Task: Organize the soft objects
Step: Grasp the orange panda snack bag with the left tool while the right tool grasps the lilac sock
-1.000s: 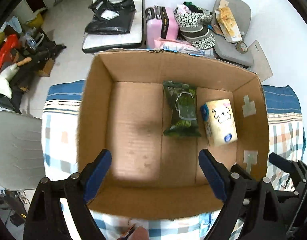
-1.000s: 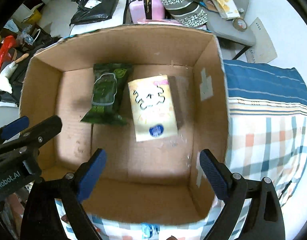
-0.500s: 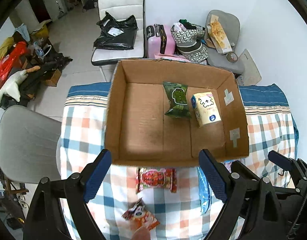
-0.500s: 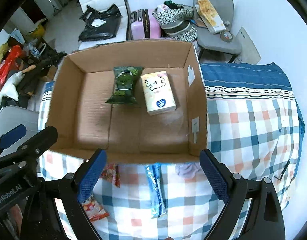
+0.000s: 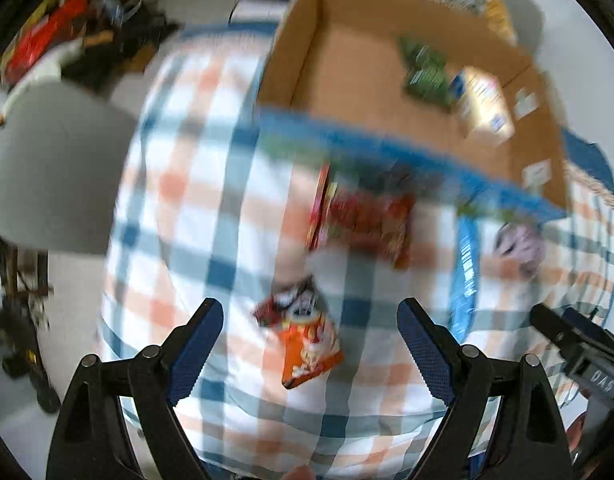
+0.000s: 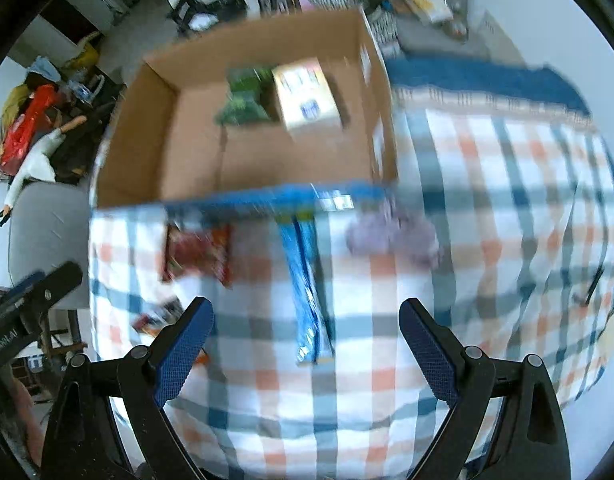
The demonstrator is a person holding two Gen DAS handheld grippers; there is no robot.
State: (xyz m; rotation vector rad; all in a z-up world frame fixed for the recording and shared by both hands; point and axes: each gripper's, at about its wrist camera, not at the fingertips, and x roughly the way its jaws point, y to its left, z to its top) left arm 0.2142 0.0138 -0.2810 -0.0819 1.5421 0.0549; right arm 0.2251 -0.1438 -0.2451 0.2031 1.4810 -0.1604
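Observation:
Both views are motion-blurred. A cardboard box [image 5: 307,64] [image 6: 147,128] on the checked cloth holds a green packet [image 5: 425,70] [image 6: 245,98] and a pale tissue pack [image 5: 485,104] [image 6: 307,98]. In front of it lie a red snack bag [image 5: 367,218] [image 6: 197,254], an orange snack bag [image 5: 307,344], a blue packet [image 5: 467,264] [image 6: 307,284] and a purple soft lump [image 5: 519,244] [image 6: 391,236]. My left gripper [image 5: 309,340] is open and empty over the orange bag. My right gripper [image 6: 307,332] is open and empty over the blue packet.
The table is covered by a blue, orange and white checked cloth [image 6: 487,200]. A grey chair [image 5: 47,168] stands to the left. Clutter lies on the floor at the far left [image 6: 31,128], and chairs with bags stand behind the box.
Both grippers have pulled back from above the box and dropped toward the cloth in front of it. The loose packets on the cloth now fill the near view. Both stay open.

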